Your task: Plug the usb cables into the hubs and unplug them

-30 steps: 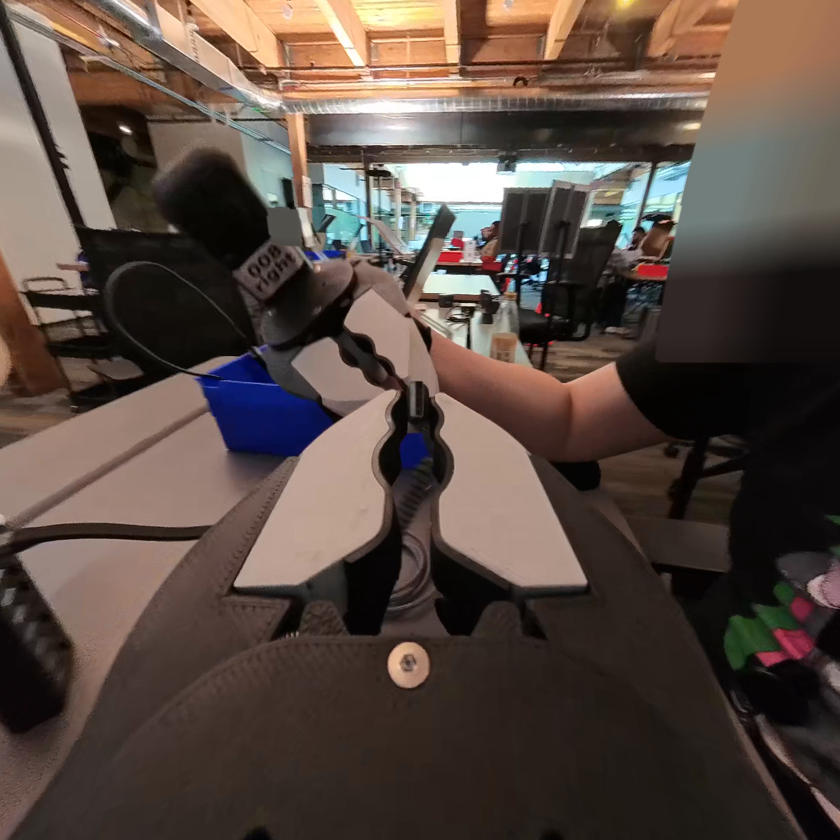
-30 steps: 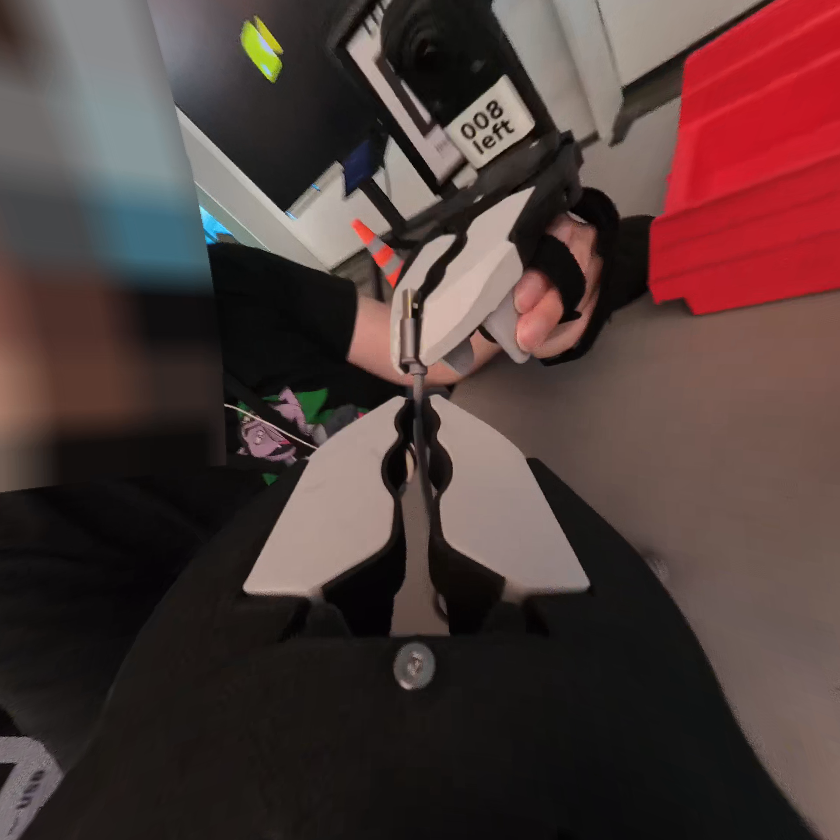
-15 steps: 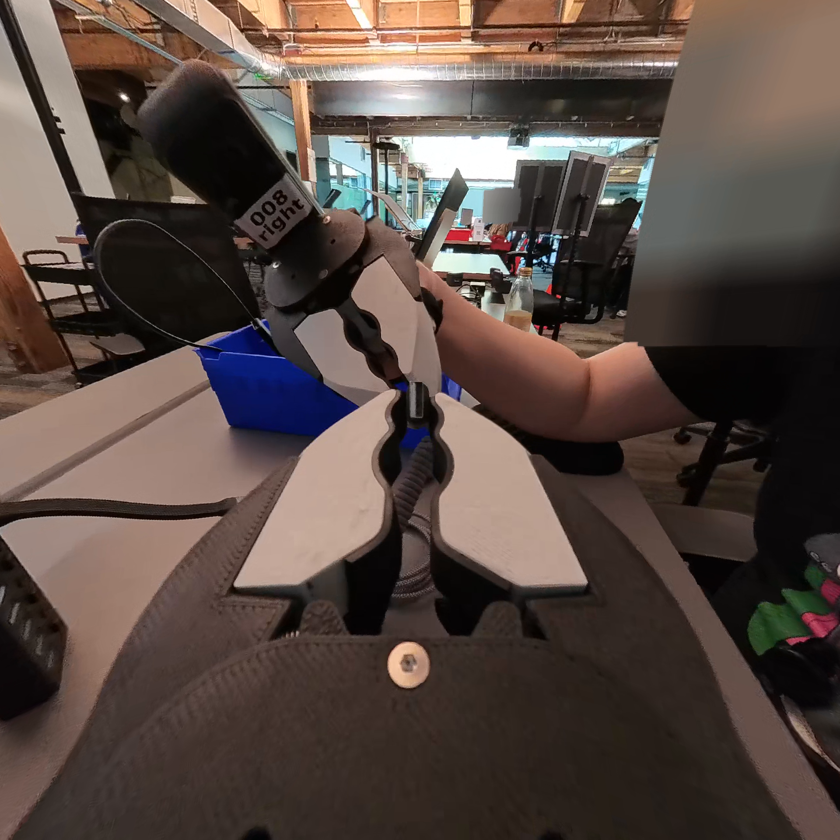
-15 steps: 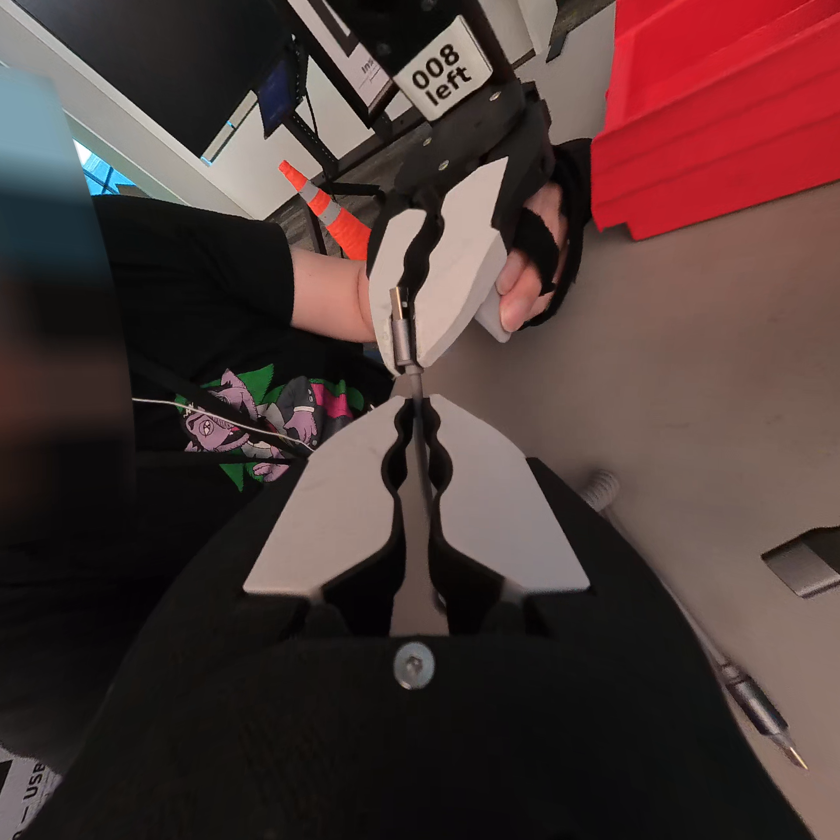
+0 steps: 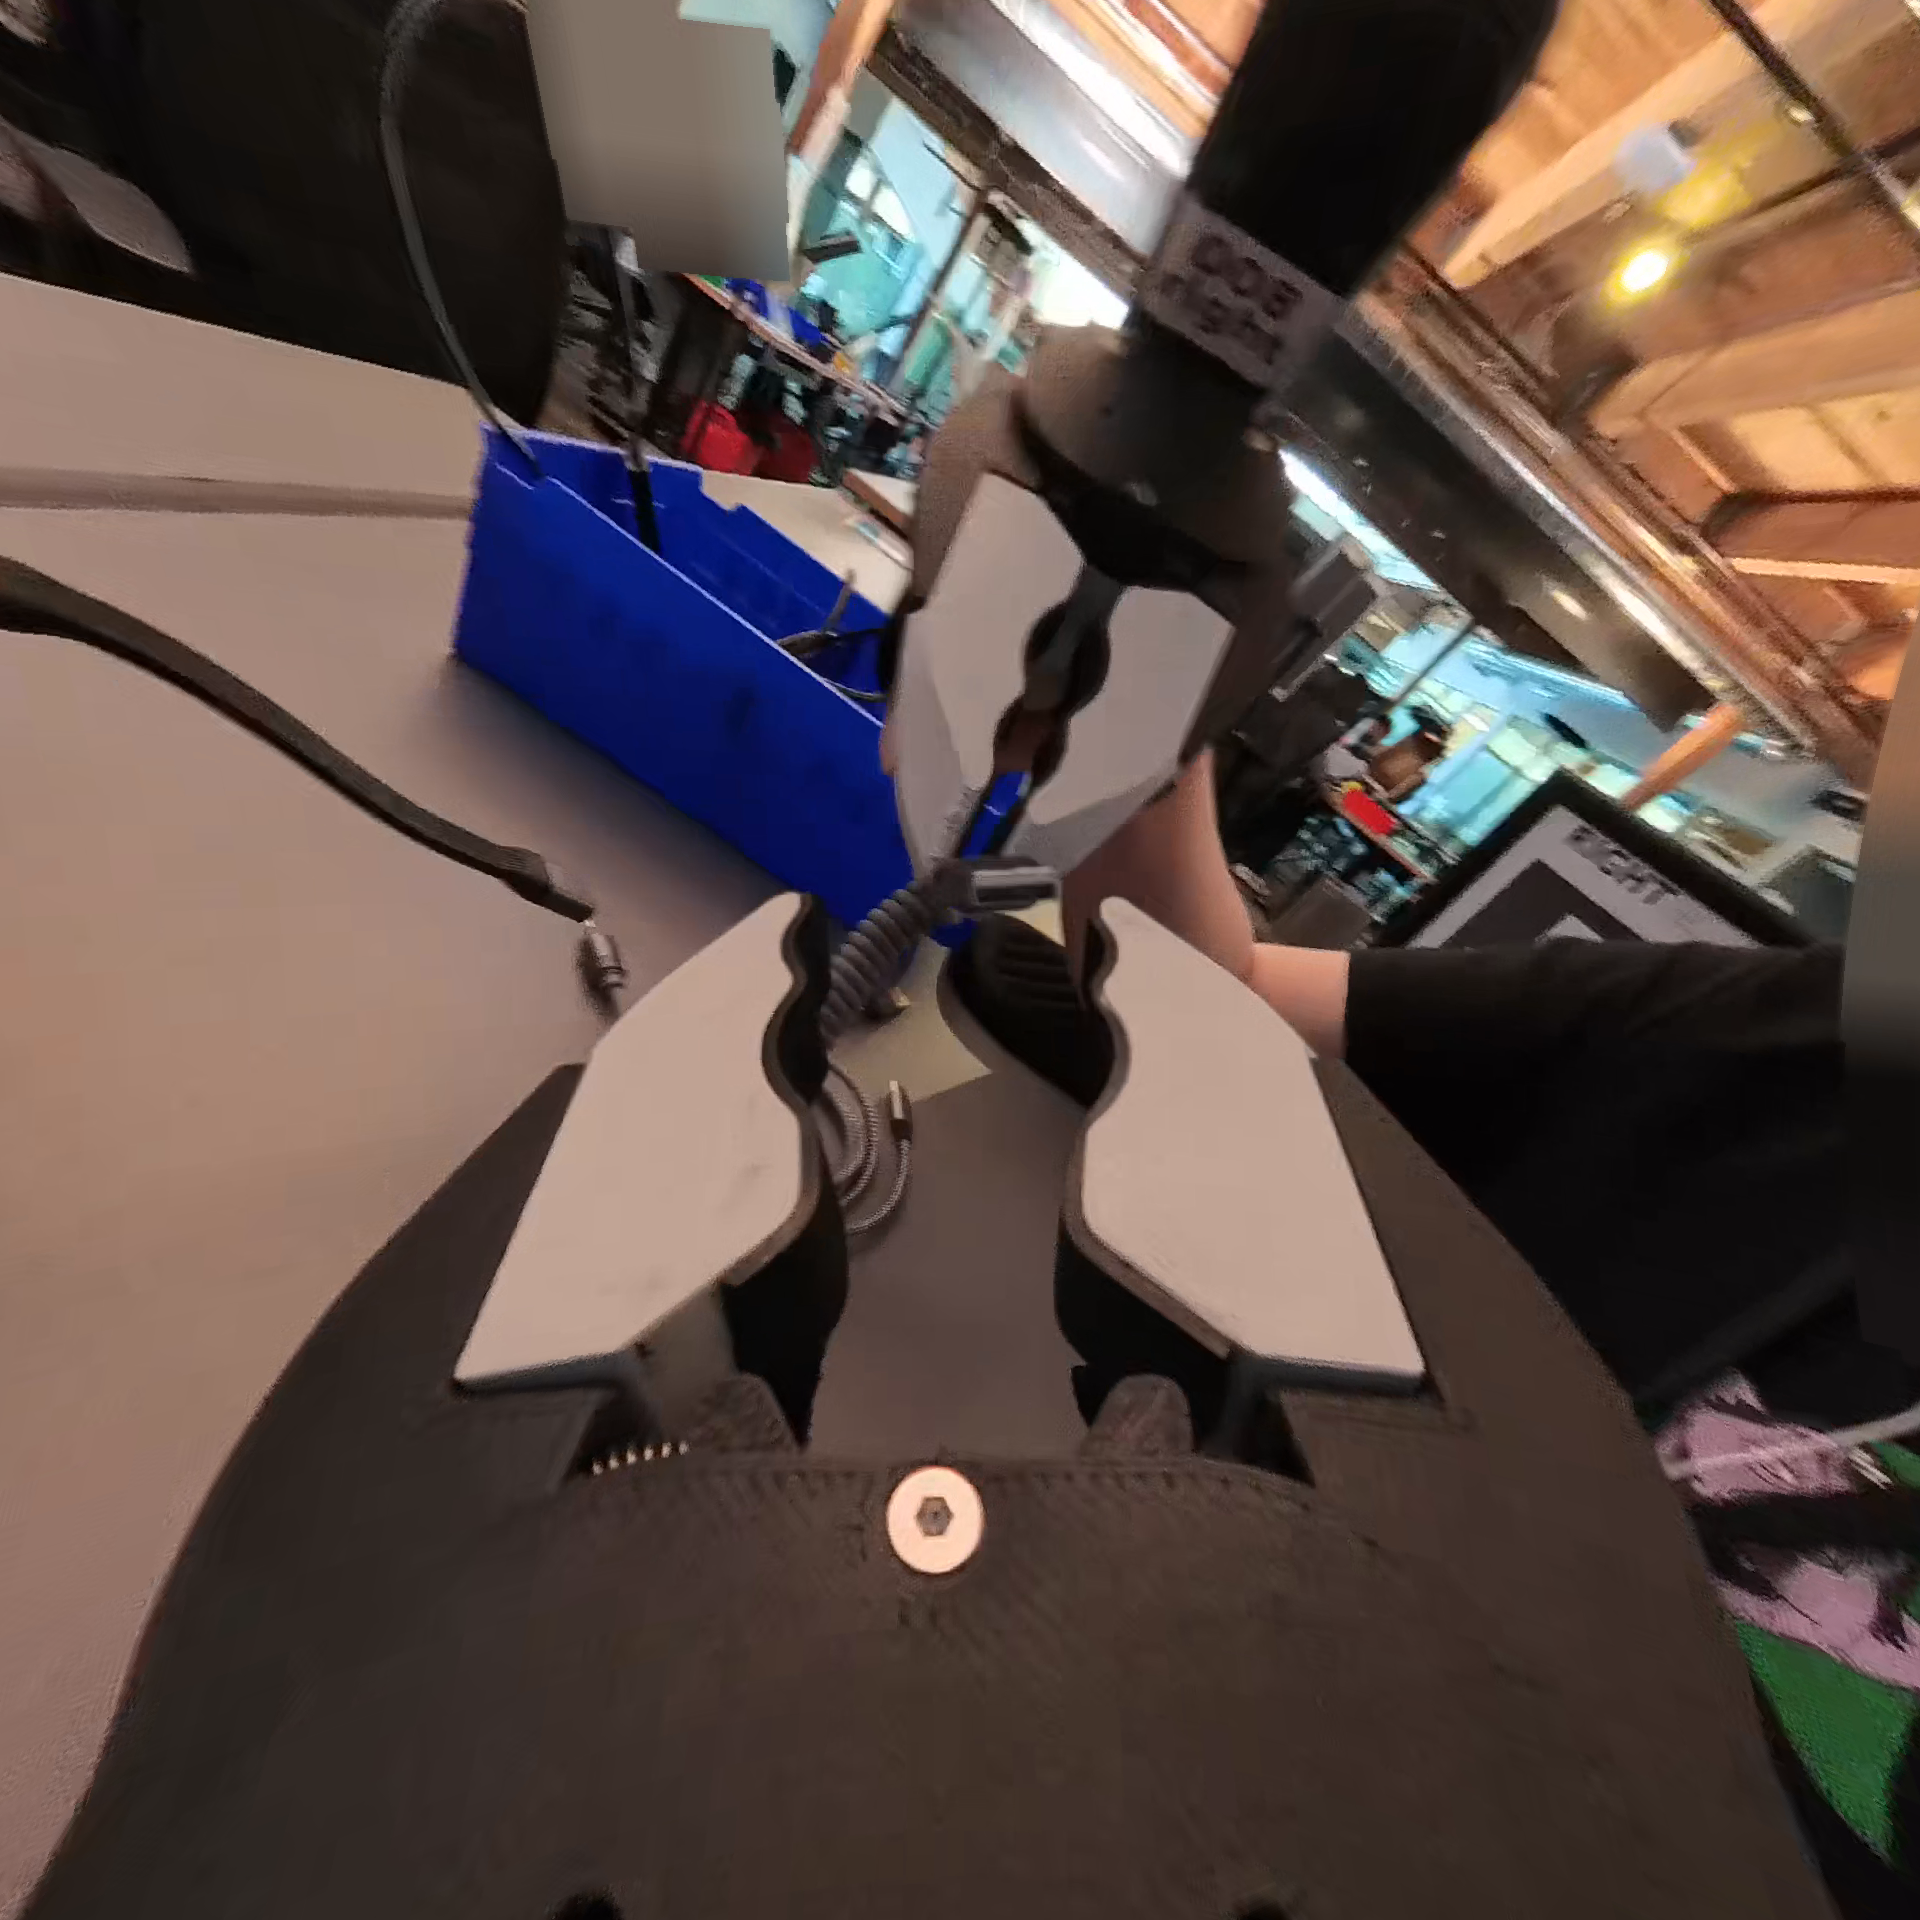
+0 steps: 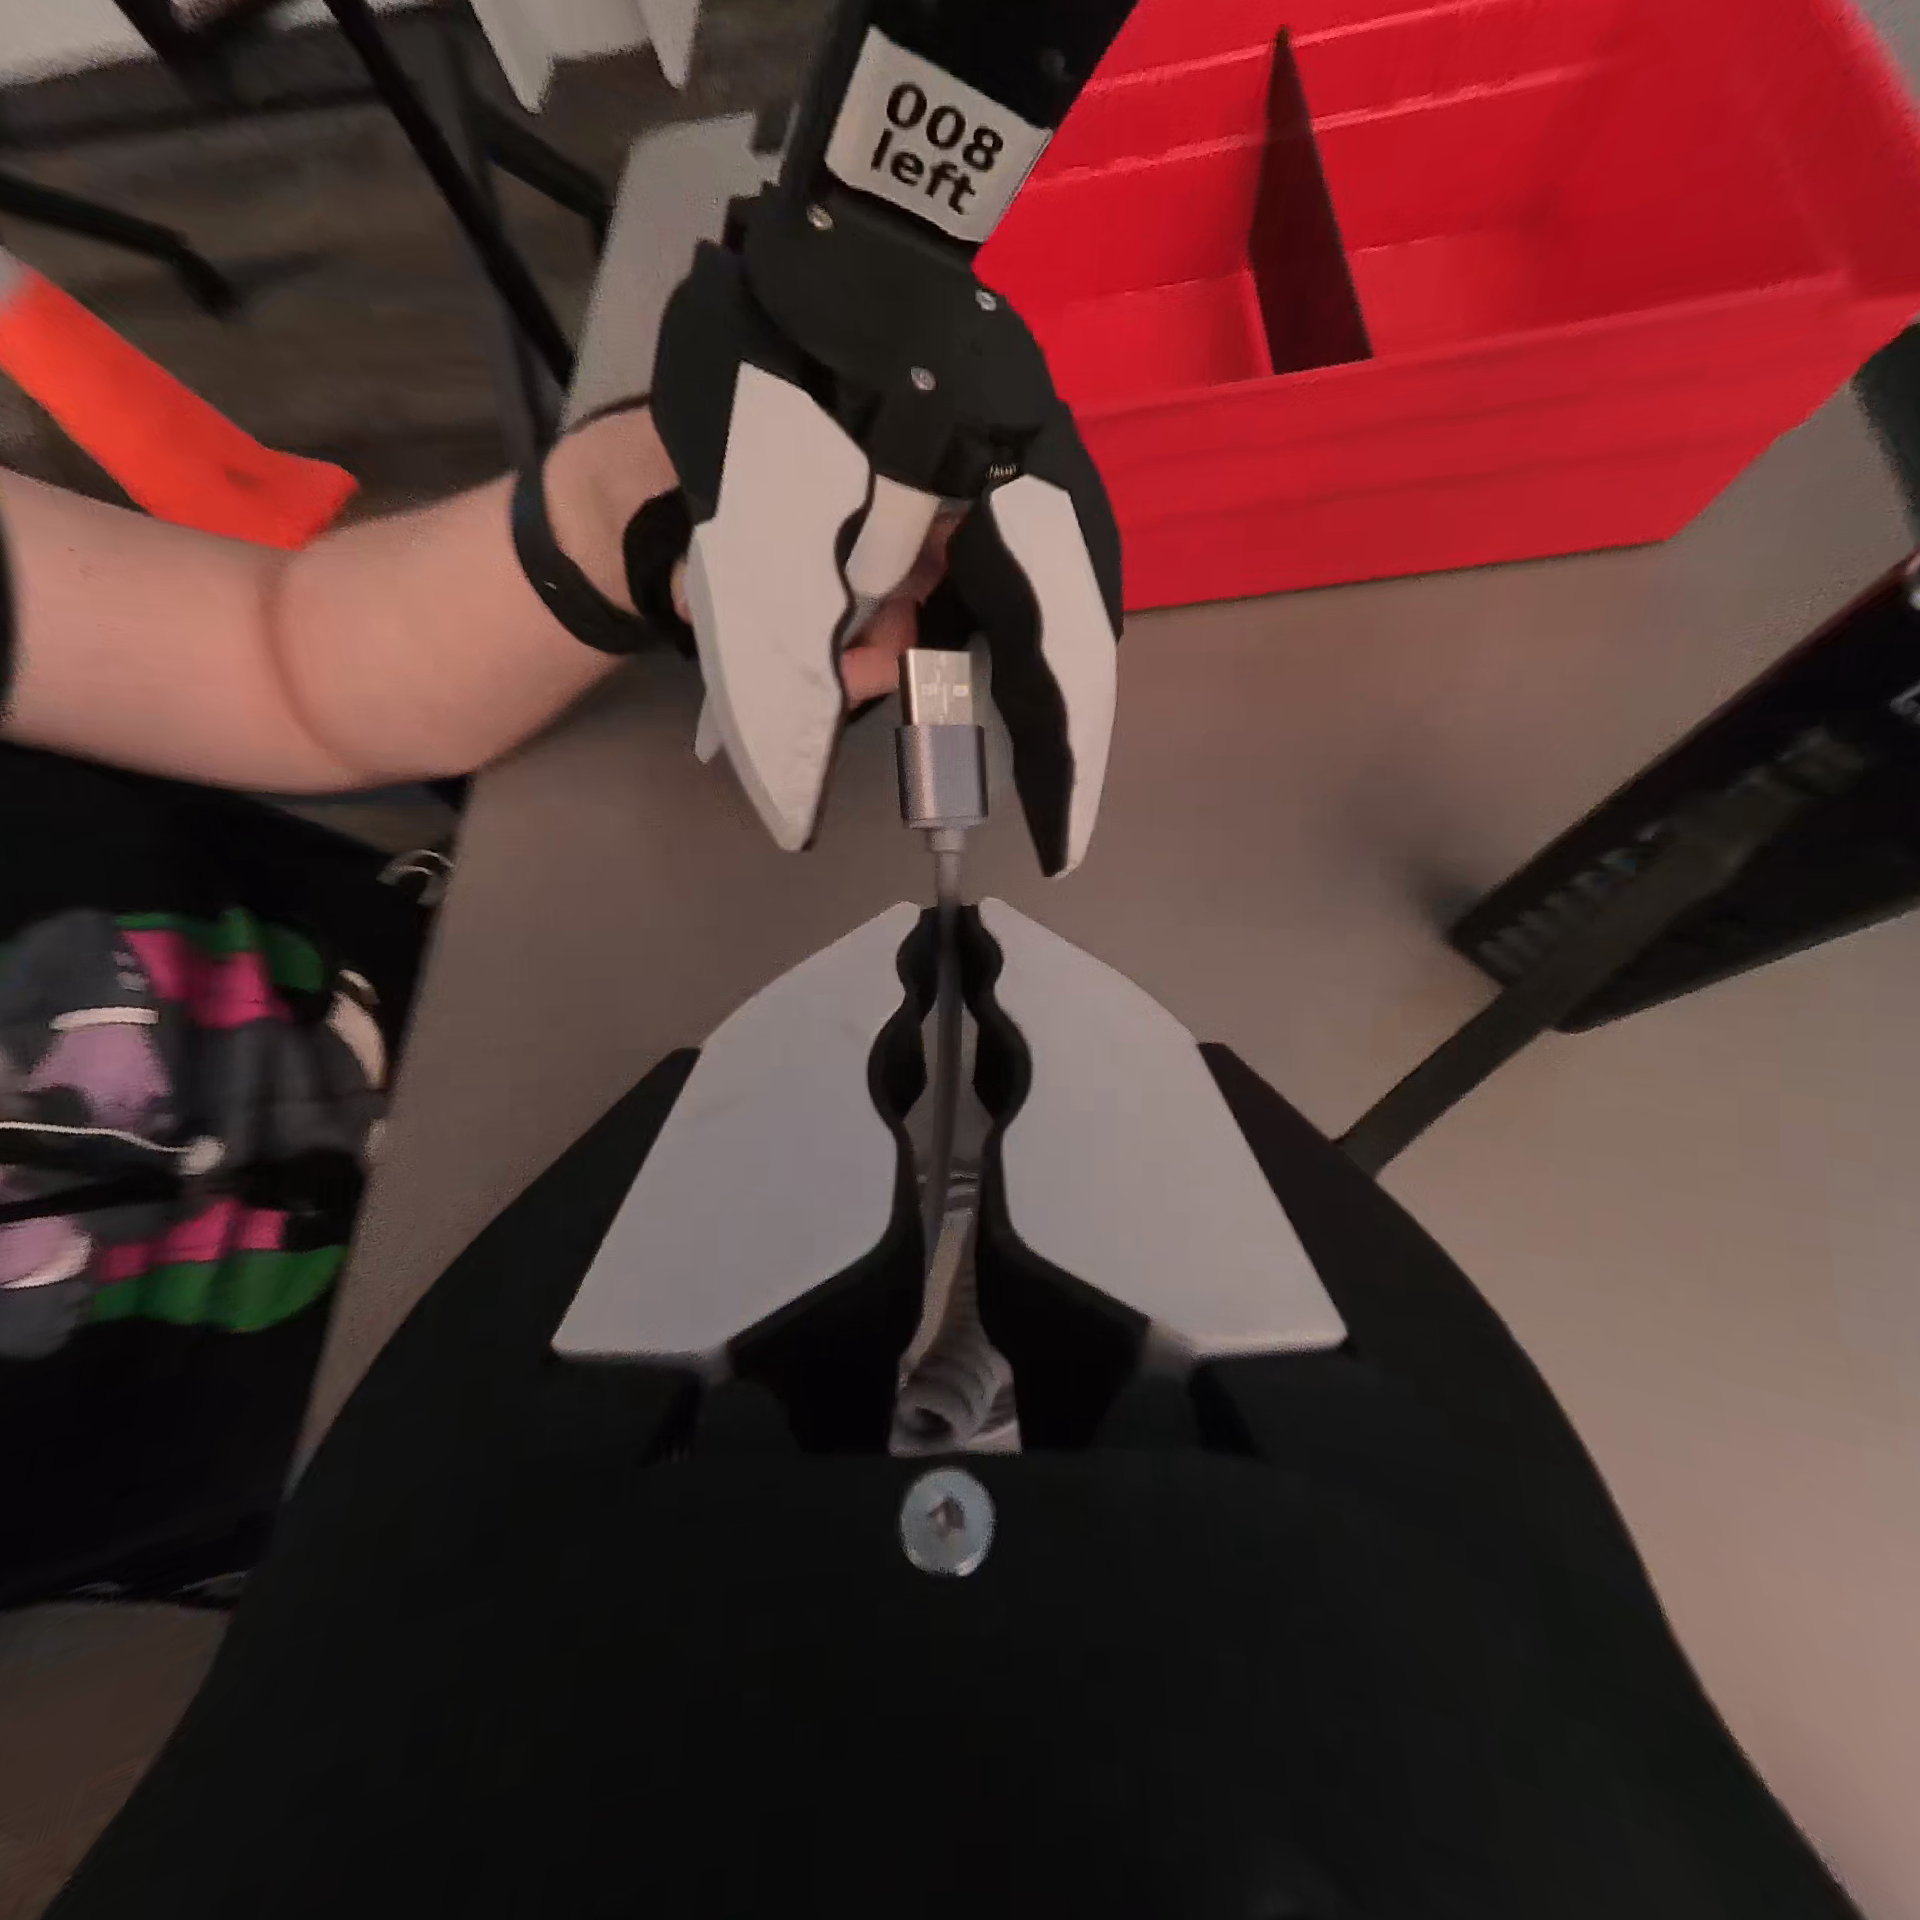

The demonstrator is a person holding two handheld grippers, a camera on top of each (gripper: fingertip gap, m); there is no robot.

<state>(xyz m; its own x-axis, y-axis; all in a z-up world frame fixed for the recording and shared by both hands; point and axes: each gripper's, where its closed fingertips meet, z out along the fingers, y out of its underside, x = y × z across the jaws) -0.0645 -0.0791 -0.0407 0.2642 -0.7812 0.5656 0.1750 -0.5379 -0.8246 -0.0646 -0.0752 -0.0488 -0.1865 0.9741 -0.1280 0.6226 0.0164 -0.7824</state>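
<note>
Above the grey table [image 6: 1558,1351], the right gripper [image 6: 948,912] is clamped on the thin grey usb cable [image 6: 943,1049], just behind its plug [image 6: 940,743]. The plug projects forward into the gap between the fingers of the left gripper [image 5: 948,920], whose jaws stand apart and hold nothing. A red bin [image 6: 1455,416] sits behind the left gripper; a blue bin [image 5: 665,665] stands beside the right gripper.

A grey braided cable [image 6: 943,1060] with a silver plug, a blue bin [image 5: 665,665], a red bin [image 6: 1455,416], a grey table [image 6: 1558,1455].
</note>
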